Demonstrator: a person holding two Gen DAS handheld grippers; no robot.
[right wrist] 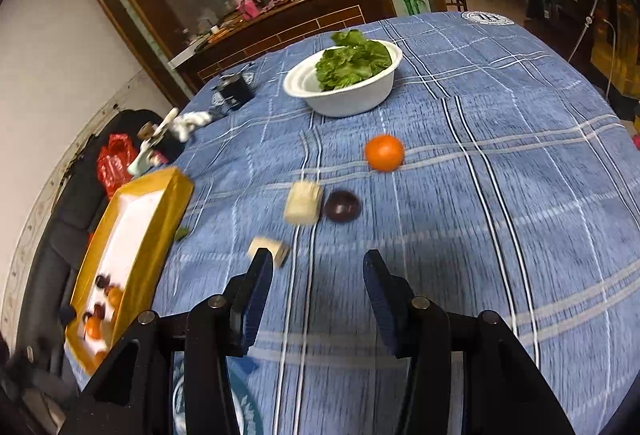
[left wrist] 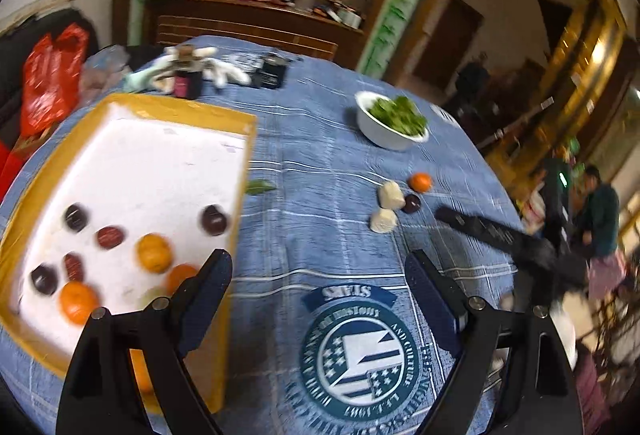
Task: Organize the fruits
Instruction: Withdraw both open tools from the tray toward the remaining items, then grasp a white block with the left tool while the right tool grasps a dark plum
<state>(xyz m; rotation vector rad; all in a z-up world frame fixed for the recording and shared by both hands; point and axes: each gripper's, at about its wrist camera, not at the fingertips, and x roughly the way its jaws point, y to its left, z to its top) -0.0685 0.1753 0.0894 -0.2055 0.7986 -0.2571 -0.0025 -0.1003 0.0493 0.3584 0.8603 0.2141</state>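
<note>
A yellow box point(left wrist: 180, 106) with a white inside holds several fruits, among them an orange point(left wrist: 154, 253) and a dark plum point(left wrist: 214, 219). My left gripper point(left wrist: 318, 267) hangs open over the blue cloth just right of the box, with nothing between its fingers. Farther right, an orange point(right wrist: 384, 153), a dark plum point(right wrist: 342, 206) and two cream blocks point(right wrist: 303, 203) lie loose on the cloth. My right gripper point(right wrist: 318, 263) is open and empty a short way in front of them. Its left finger covers part of the nearer block point(right wrist: 276, 249).
A white bowl of greens point(right wrist: 344, 83) stands behind the loose fruit. A green leaf point(left wrist: 260, 187) lies beside the box. A black box point(left wrist: 272, 73), a dark bottle point(left wrist: 188, 83) and white cloths sit at the table's far edge. People are off the right side.
</note>
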